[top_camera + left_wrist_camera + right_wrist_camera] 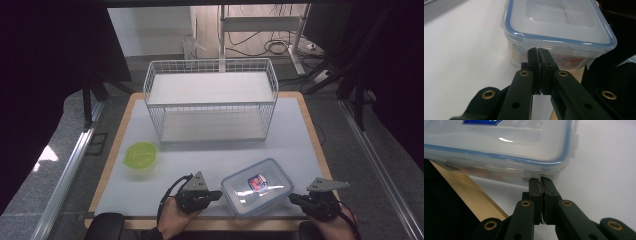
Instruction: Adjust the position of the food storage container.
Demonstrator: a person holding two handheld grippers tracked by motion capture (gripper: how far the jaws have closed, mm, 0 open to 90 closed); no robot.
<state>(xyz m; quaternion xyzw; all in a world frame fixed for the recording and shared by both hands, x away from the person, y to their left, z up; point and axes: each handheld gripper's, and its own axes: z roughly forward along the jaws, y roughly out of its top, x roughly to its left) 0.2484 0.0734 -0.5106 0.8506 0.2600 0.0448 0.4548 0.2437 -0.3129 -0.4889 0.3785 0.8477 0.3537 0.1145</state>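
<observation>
A clear rectangular container (257, 187) with a blue-rimmed lid and a red and blue label lies near the table's front edge, between my two grippers. My left gripper (218, 194) is at its left side. In the left gripper view the jaws (539, 51) are pressed together, their tips against the container's (559, 22) side wall just under the lid rim. My right gripper (292, 198) is at its right side. There too the jaws (541, 180) are shut, with their tips touching the container (499, 142) below a corner of the lid. Neither gripper holds anything.
A white wire basket (210, 104) with a shelf stands at the back middle of the white mat. A green lidded bowl (141, 156) sits at the left. The table's wooden edge (469, 195) runs close under the container. Black curtains flank the table.
</observation>
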